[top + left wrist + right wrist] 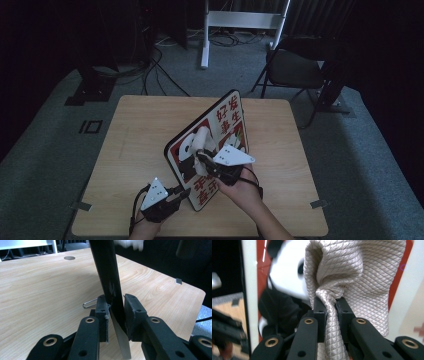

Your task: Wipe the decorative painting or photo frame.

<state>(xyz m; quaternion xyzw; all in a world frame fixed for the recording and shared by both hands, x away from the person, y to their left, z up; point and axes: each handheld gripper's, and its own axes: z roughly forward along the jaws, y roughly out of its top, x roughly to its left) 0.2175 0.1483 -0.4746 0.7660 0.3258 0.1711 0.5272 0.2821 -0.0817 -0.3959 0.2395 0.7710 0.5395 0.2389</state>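
Left gripper point(176, 196) and right gripper point(202, 159) both clamped, forearms low.

Left gripper point(176, 196) and right gripper point(204, 161): black jaws with brass-ringed screw holes; grey three-cornered plates on top; black cables trailing.

Your cloth point(352, 272) is cut off at the top and bottom edges of the right gripper view. Your board point(110, 282) runs off the top of the left gripper view, and a white blur point(130, 243) beside it is unreadable.
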